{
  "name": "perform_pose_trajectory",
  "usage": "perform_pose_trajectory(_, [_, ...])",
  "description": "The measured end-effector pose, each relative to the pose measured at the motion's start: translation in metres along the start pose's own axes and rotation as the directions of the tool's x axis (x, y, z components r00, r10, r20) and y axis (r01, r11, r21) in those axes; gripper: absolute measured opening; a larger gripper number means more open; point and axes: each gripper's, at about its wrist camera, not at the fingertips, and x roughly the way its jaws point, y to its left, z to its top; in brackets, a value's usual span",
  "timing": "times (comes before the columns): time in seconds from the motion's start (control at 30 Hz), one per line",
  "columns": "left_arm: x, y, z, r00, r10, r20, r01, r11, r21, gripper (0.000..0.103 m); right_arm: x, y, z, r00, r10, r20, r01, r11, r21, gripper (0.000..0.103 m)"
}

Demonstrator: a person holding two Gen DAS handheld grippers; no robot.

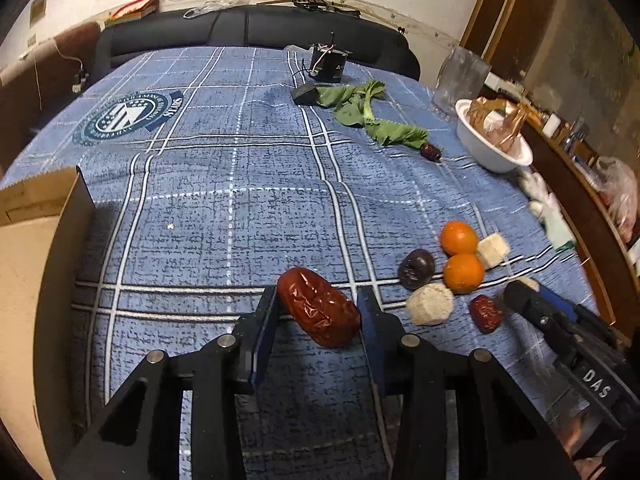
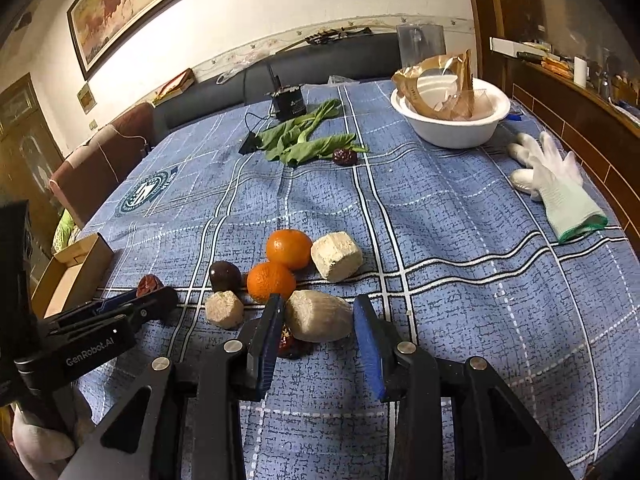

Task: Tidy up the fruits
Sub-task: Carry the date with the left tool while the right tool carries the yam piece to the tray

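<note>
My left gripper (image 1: 318, 292) is shut on a wrinkled red date (image 1: 320, 314), which rests low over the blue checked cloth (image 1: 240, 200). In the right wrist view my right gripper (image 2: 318, 300) is shut on a pale beige chunk (image 2: 320, 316), with another red date (image 2: 290, 344) lying under it. Just beyond stand two oranges (image 2: 289, 249) (image 2: 271, 281), a dark purple fruit (image 2: 225, 276) and two more beige chunks (image 2: 224, 309) (image 2: 337, 256). The left gripper (image 2: 160, 296) shows at the left there, date (image 2: 149, 284) in its tips.
An open cardboard box (image 1: 24, 240) sits at the left table edge. Far back lie leafy greens (image 2: 304, 140), a dark date (image 2: 345, 157) and a black device (image 2: 288, 104). A white bowl (image 2: 452, 120) with wrappers and a white glove (image 2: 556, 184) are at the right.
</note>
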Motion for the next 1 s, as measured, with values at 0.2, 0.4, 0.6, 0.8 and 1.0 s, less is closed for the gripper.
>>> perform_pose_trajectory(0.2, [-0.026, -0.001, 0.000, 0.998, 0.006, 0.067, -0.005, 1.000, -0.017, 0.038, -0.009, 0.007, -0.002, 1.000, 0.007, 0.030, -0.006, 1.000, -0.018, 0.039])
perform_pose_trajectory(0.4, [-0.090, 0.022, -0.015, 0.991, -0.031, 0.130, 0.040, 0.997, -0.072, 0.039, -0.026, 0.028, 0.001, 0.998, 0.054, 0.038, -0.052, 0.998, -0.037, 0.039])
perform_pose_trajectory(0.6, [-0.152, 0.079, -0.037, 0.974, 0.119, 0.195, -0.094, 0.987, -0.132, 0.039, -0.054, 0.093, 0.003, 0.976, 0.215, 0.020, -0.211, 0.969, -0.130, 0.040])
perform_pose_trajectory(0.8, [-0.190, 0.146, -0.072, 0.938, 0.300, 0.171, -0.259, 0.938, -0.229, 0.039, -0.056, 0.174, -0.013, 0.931, 0.355, -0.081, -0.364, 0.898, -0.246, 0.040])
perform_pose_trajectory(1.0, [-0.197, 0.188, -0.098, 0.920, 0.381, 0.088, -0.348, 0.901, -0.260, 0.039, -0.041, 0.244, -0.042, 0.867, 0.448, -0.218, -0.497, 0.811, -0.308, 0.040])
